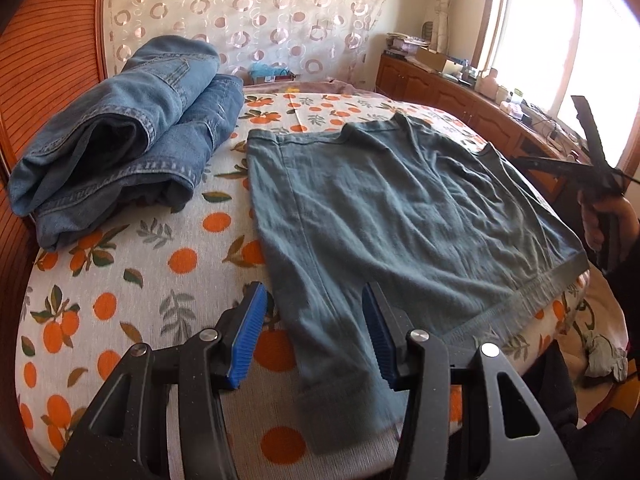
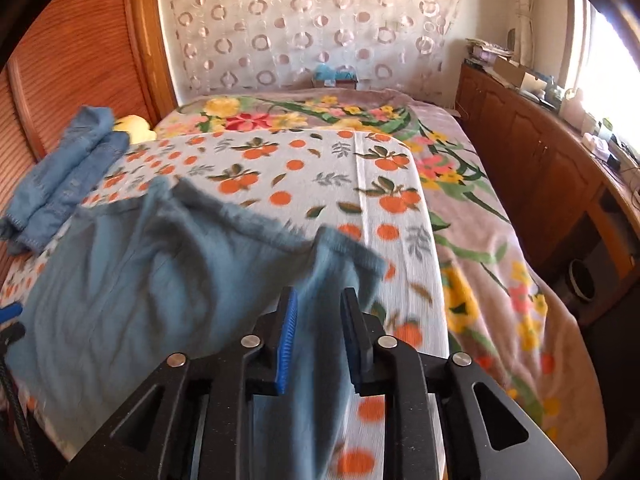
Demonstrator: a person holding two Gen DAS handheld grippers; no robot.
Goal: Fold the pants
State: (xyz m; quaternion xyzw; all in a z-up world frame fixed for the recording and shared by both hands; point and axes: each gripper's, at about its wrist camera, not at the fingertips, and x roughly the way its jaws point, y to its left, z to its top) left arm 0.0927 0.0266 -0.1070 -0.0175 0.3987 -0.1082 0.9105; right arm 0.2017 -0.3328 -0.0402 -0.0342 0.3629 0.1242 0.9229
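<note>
Grey-green pants (image 1: pixel 400 208) lie spread flat on the orange-print sheet (image 1: pixel 140 280). My left gripper (image 1: pixel 314 288) hovers open over one pant leg near the front edge, blue pads wide apart and the cloth flat beneath them. At the right edge a hand (image 1: pixel 604 216) holds the other tool beside the pants' far corner. In the right wrist view a raised, blurred fold of the pants (image 2: pixel 140 272) runs between the jaws of my right gripper (image 2: pixel 320 294). Its pads stand slightly apart and do not pinch the cloth.
Folded blue jeans (image 1: pixel 120 132) are stacked at the back left by the wooden headboard (image 1: pixel 48 60). A floral blanket (image 2: pixel 480 240) covers the bed's right side. A wooden cabinet (image 2: pixel 540 160) with clutter runs under the window. A patterned curtain hangs behind.
</note>
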